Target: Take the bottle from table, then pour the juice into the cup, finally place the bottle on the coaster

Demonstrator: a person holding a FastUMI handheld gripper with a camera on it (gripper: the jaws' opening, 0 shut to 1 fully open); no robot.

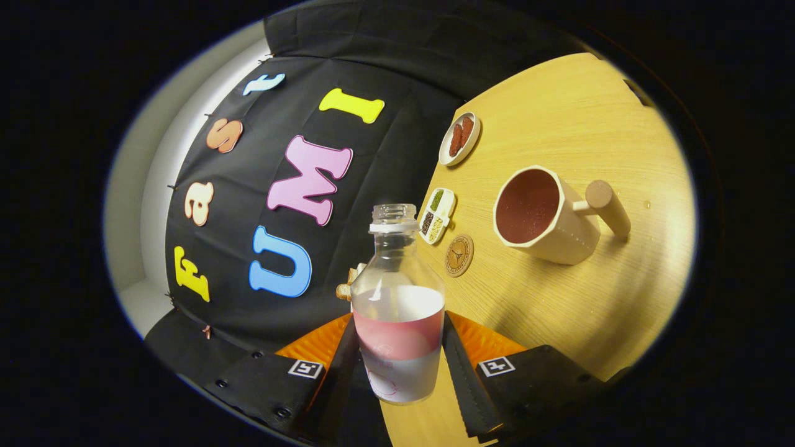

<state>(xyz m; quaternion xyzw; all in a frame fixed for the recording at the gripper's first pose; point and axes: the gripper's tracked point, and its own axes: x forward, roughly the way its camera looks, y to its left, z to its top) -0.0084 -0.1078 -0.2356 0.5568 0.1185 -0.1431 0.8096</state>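
**Bottle in grip, cup filled – coaster step left**

1. Gripper (pixel 397 366): both fingers pressed on lower body of bottle, one each side; jaws narrow, clamped on it.
2. Bottle (pixel 399 310): clear, uncapped, pink/white label. Between the fingers, looks lifted off table, roughly in line w/ fingers. No juice visible above label; prob. near empty, can't confirm behind label.
3. Table (pixel 571 310): light wood; view tilted vs. it. A few droplets near cup handle.
4. Coaster (pixel 459 255): round, brown, bare; just beyond bottle neck, beside cup.
5. Cup (pixel 546 214): beige, peg handle, holds reddish liquid. Near coaster, not touching.
6. Divided dish (pixel 437 215): small, seeds/spices, beyond coaster.
7. Oval dish (pixel 459 138): red pieces, furthest.

Status (judged): take done, pour looks done. Left: set bottle on coaster, release.
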